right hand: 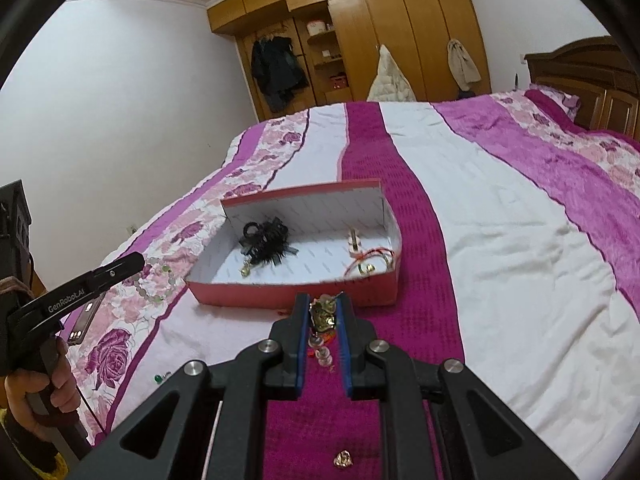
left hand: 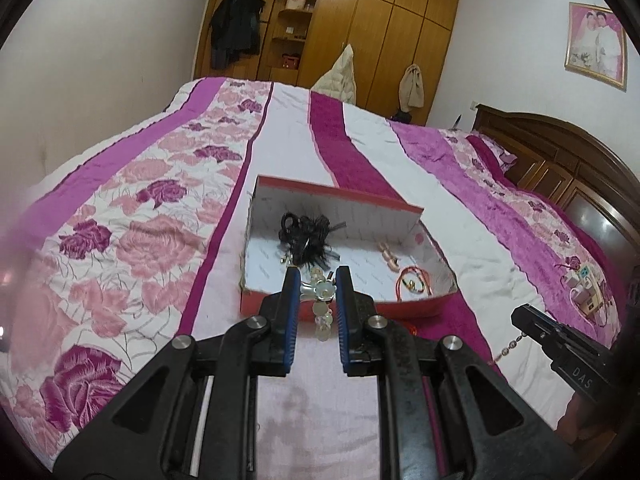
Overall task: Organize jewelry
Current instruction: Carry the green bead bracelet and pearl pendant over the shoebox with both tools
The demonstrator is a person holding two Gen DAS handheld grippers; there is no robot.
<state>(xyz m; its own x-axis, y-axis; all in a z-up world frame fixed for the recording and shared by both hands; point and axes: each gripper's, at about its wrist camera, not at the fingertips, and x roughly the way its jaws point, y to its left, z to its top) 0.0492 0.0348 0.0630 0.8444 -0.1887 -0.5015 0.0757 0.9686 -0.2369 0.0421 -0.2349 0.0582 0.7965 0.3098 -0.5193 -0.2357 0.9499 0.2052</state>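
An open red box (left hand: 400,204) with a white lining lies on the bed. In it are a black feathery hair clip (left hand: 308,234), a pink piece (left hand: 389,259) and an orange cord bracelet (left hand: 414,282). My left gripper (left hand: 319,280) is shut on a pale bead bracelet (left hand: 325,291) with a flower clasp, just before the box's near wall; its beads hang down. In the right wrist view my right gripper (right hand: 323,306) is shut on a gold pendant with clear beads (right hand: 322,316), close to the red box (right hand: 296,294). The left gripper (right hand: 134,261) shows at the left with the bead bracelet (right hand: 160,286) dangling.
The bed carries a pink, magenta and white flowered cover (left hand: 132,240). A gold ornament (right hand: 343,459) and a green bead (right hand: 159,378) lie loose on it, a phone (right hand: 82,320) near the left edge. Small boxes (left hand: 586,292) sit at the right. A wooden headboard (left hand: 560,168) and wardrobe (left hand: 380,20) stand behind.
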